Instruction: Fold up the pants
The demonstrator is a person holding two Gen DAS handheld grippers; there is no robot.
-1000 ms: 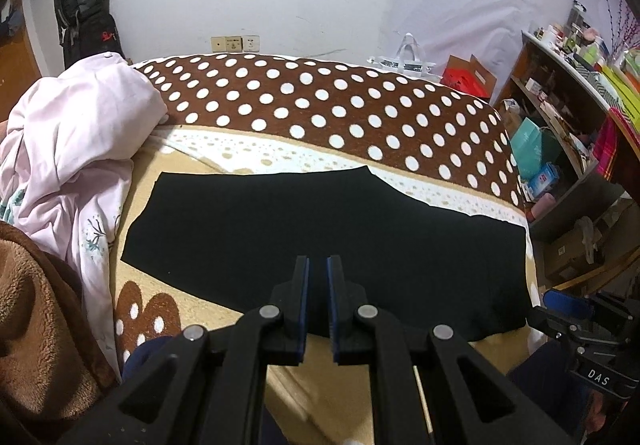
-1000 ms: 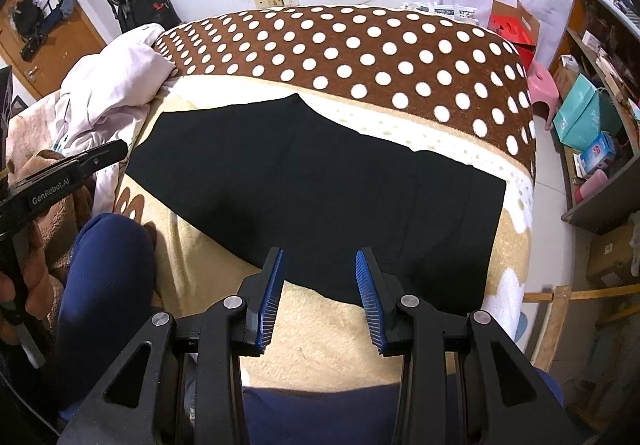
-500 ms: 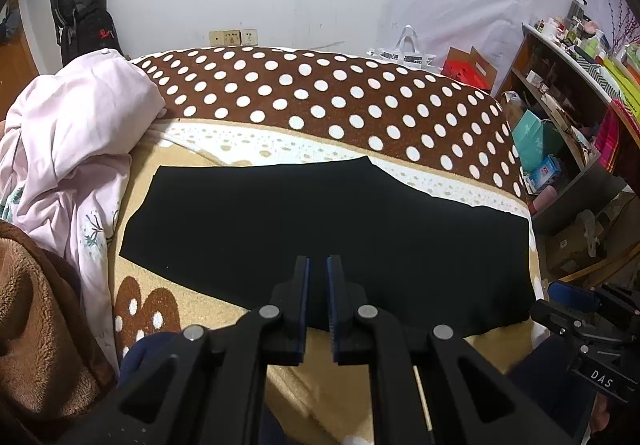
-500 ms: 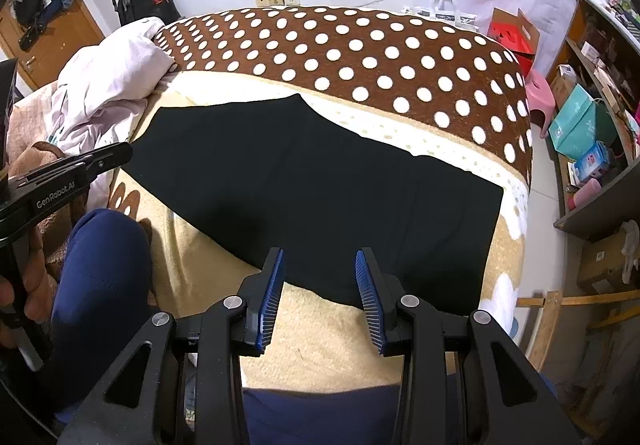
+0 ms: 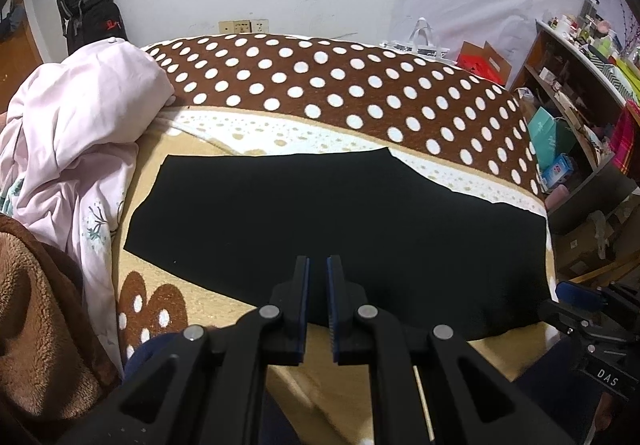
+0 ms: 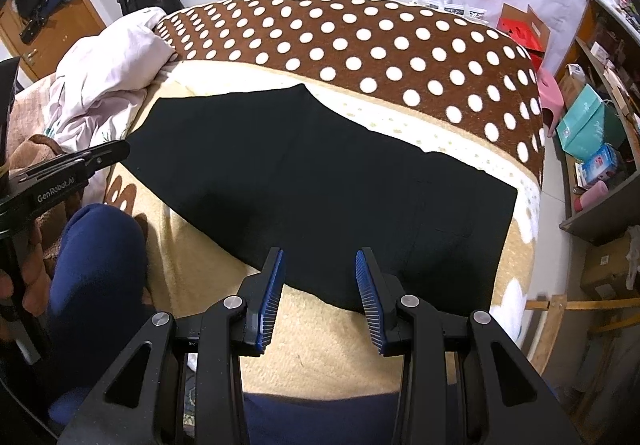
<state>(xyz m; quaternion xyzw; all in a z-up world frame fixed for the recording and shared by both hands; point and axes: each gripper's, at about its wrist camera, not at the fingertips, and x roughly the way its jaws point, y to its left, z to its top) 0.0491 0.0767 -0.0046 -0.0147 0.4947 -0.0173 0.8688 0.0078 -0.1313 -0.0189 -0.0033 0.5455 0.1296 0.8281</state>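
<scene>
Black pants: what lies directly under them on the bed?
The black pants lie flat on a tan blanket, which shows along their near edge. Its brown polka-dot part lies beyond. What they cover is hidden.

1. Black pants [image 5: 340,229] lie flat across the bed [image 5: 192,309], near its front edge.
2. The left gripper [image 5: 317,297] hovers over the pants' near edge, fingers almost together, holding nothing.
3. A pink quilt [image 5: 76,125] is heaped at the bed's left edge.
</scene>
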